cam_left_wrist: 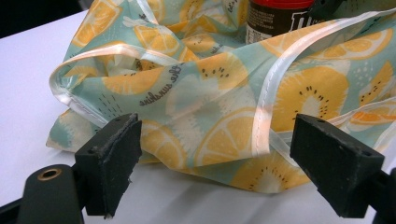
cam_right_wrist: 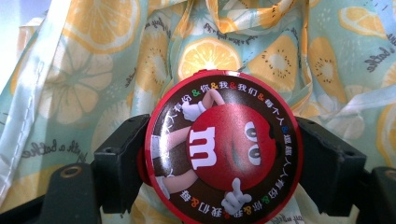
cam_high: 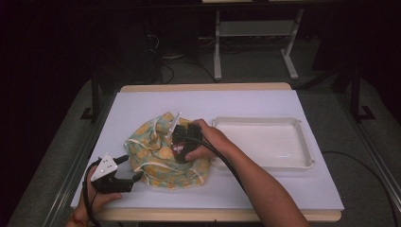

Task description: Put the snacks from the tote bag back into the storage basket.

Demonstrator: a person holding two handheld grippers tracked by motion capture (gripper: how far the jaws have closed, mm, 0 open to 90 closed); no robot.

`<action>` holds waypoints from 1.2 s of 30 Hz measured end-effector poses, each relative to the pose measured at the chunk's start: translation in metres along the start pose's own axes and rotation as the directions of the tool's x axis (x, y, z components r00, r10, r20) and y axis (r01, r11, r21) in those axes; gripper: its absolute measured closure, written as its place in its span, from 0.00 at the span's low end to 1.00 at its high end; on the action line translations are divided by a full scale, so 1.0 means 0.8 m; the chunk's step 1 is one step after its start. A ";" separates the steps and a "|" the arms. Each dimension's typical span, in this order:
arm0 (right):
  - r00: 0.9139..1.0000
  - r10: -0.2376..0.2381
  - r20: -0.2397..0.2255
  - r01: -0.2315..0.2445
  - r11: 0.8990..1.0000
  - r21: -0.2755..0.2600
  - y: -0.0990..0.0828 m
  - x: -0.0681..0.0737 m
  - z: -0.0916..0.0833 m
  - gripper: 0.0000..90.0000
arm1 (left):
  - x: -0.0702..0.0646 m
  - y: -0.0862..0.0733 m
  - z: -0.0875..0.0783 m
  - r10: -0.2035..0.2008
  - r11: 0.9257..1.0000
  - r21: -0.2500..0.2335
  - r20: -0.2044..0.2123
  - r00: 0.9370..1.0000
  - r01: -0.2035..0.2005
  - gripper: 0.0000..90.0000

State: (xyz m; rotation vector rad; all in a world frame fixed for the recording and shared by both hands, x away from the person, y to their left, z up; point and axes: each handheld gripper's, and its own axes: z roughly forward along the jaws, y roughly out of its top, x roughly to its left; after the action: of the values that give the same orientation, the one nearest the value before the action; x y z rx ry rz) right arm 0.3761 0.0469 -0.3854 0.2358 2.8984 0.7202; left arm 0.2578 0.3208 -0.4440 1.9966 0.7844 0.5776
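Candy tub (cam_right_wrist: 223, 147), round, red-lidded, clamped between jaws of right gripper (cam_high: 182, 138) over crumpled citrus-print cloth bag (cam_high: 163, 153) at mid-table. Lid artwork (cartoon figure, ring of printed characters) legible in right gripper view; dark side wall of tub (cam_left_wrist: 275, 16) seen behind bag folds in left gripper view. Left gripper (cam_left_wrist: 219, 163) at bag's near-left edge, jaws spread wide, nothing between them. White tray (cam_high: 307, 142) just right of bag on white table (cam_high: 283, 101). Cable (cam_high: 227, 163) trailing along right forearm.
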 end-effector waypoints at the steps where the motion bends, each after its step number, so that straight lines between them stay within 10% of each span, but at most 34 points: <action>1: 1.000 -0.002 0.001 0.002 1.000 0.000 0.000 0.000 0.000 0.26 | 0.000 0.000 0.000 -0.001 1.000 0.000 0.000 1.000 0.001 0.18; 36: 0.998 -0.051 0.024 0.052 0.998 -0.040 0.016 0.010 -0.032 0.26 | 0.000 0.000 0.000 0.004 1.000 0.004 0.000 1.000 -0.004 0.18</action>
State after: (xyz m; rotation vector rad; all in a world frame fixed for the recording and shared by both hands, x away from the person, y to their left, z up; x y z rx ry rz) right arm 0.3652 0.0481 -0.3578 0.1634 2.8536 0.7616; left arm 0.2576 0.3206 -0.4440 2.0020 0.7821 0.5789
